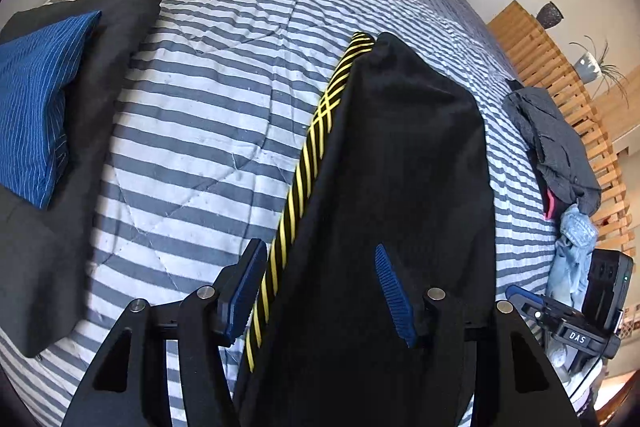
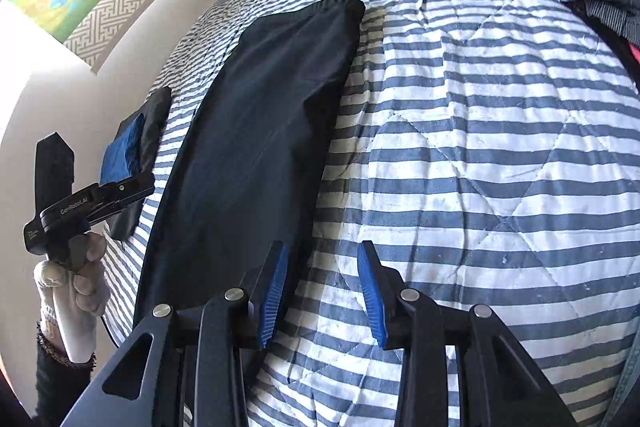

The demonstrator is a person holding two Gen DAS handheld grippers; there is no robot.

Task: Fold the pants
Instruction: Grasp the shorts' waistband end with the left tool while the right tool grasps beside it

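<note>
Here the left tool (image 1: 320, 291) is standing with its jaws well apart, gripping nothing; the black pants (image 1: 392, 187), with a yellow-striped side band, are lying on the striped bed (image 1: 208, 115) under and ahead of it. The right tool (image 2: 322, 291) is hanging partly open and empty over bare quilt, the pants lying just to its left.

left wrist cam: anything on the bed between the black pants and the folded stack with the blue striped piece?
Nothing. Between the black pants and the folded stack only bare striped quilt shows in the left wrist view; the right wrist view agrees.
</note>
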